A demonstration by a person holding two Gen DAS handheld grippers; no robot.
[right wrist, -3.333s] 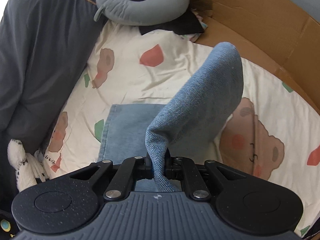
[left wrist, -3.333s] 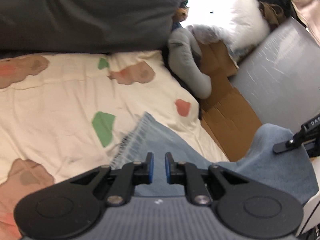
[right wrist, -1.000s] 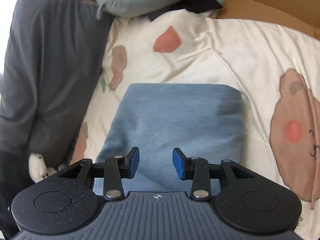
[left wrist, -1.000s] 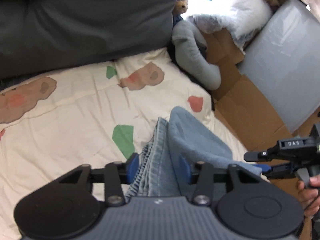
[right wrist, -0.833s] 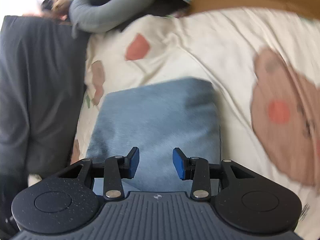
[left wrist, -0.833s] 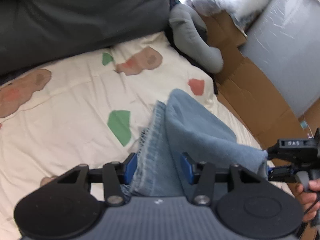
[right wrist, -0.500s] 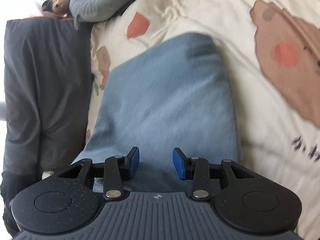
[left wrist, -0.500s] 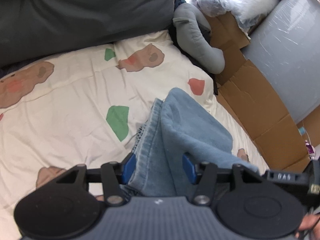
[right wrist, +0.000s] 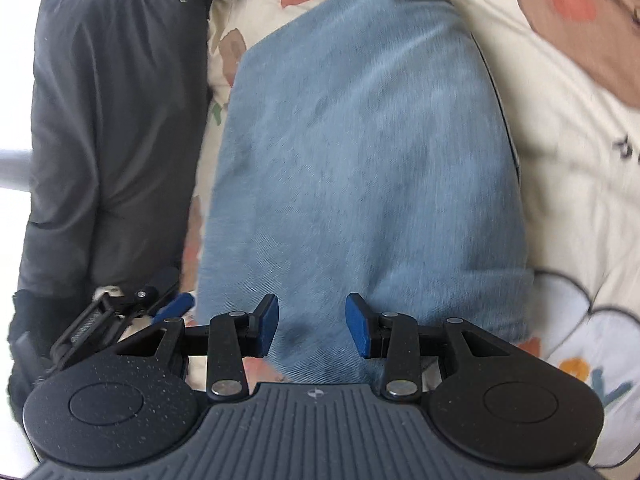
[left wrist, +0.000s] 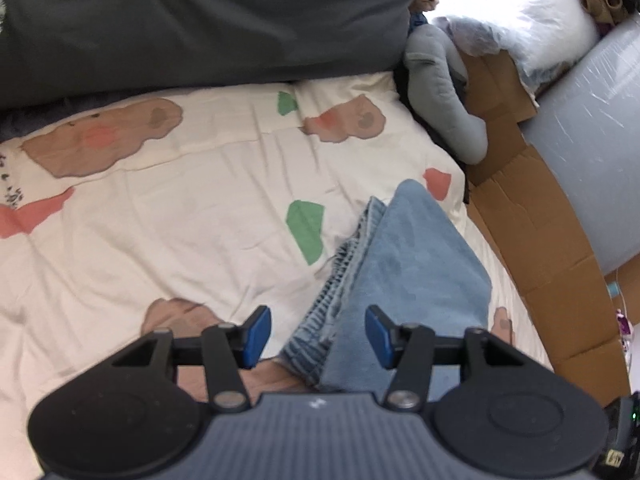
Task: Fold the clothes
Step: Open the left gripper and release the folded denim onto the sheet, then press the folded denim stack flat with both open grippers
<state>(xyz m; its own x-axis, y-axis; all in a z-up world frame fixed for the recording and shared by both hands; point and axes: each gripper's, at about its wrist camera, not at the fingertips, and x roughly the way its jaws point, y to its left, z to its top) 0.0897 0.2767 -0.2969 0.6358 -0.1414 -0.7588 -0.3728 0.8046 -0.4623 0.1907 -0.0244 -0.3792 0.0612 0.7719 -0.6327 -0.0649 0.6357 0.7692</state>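
Note:
Light blue folded jeans (left wrist: 416, 264) lie on a cream bear-print sheet (left wrist: 160, 220). My left gripper (left wrist: 317, 336) hovers open at their near frayed end. The denim runs under the gap and neither pad presses on it. In the right wrist view the jeans (right wrist: 360, 152) fill the middle as a smooth folded slab. My right gripper (right wrist: 312, 326) stands open low over their near edge, with nothing pinched. The left gripper (right wrist: 160, 300) shows at the lower left of that view, beside the jeans' left edge.
A dark grey duvet (left wrist: 200, 20) bounds the sheet's far side and shows as the dark grey mass (right wrist: 100, 120) on the left. A grey neck pillow (left wrist: 440, 92), flat cardboard (left wrist: 540, 240), a white plastic bag (left wrist: 512, 12) and a grey panel (left wrist: 592, 140) line the right.
The right gripper, earlier shut on a lifted denim leg, has let go and dropped closer over the folded jeans. The left gripper slid left, so the denim fills less of its gap.

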